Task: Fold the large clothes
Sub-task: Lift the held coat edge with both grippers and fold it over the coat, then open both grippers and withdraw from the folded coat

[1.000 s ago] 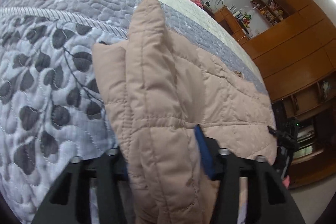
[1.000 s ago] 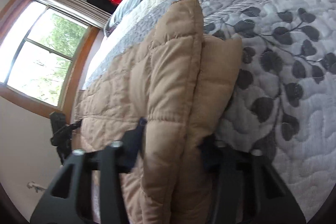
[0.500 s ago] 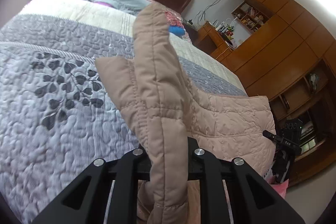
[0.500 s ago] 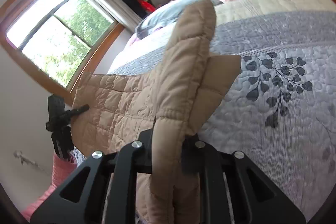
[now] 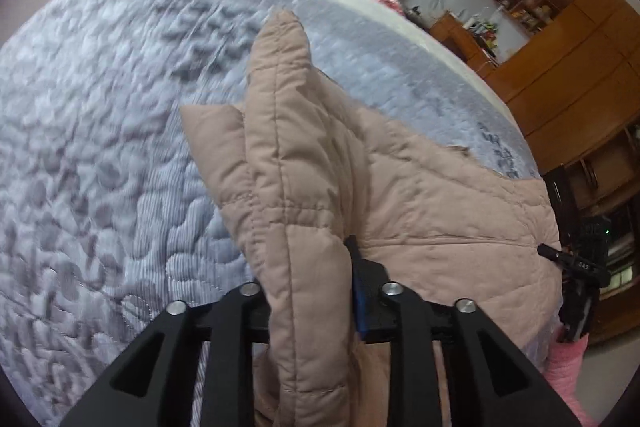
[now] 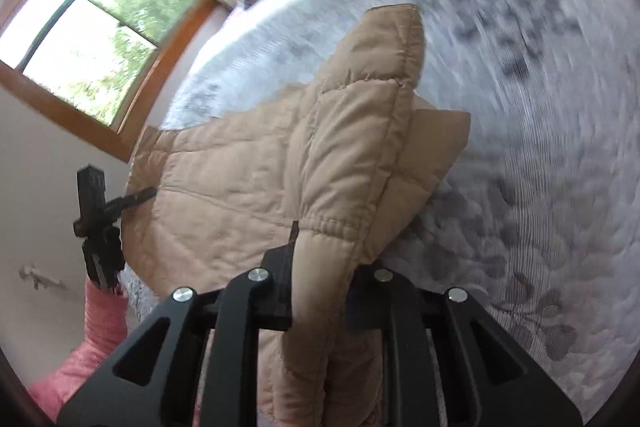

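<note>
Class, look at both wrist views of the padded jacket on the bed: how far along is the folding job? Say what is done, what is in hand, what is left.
Done: little; the jacket is on the quilt, mostly spread out. In hand: each claw, left and right, has a bunched edge of it between its fingers, jaws opening, with blur suggesting movement. Left: laying that edge over and all further folds; no neat fold shows yet.

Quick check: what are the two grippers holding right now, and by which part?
Both hold the tan quilted jacket: left gripper and right gripper each have a bunched fold of its edge between opening jaws.
</note>
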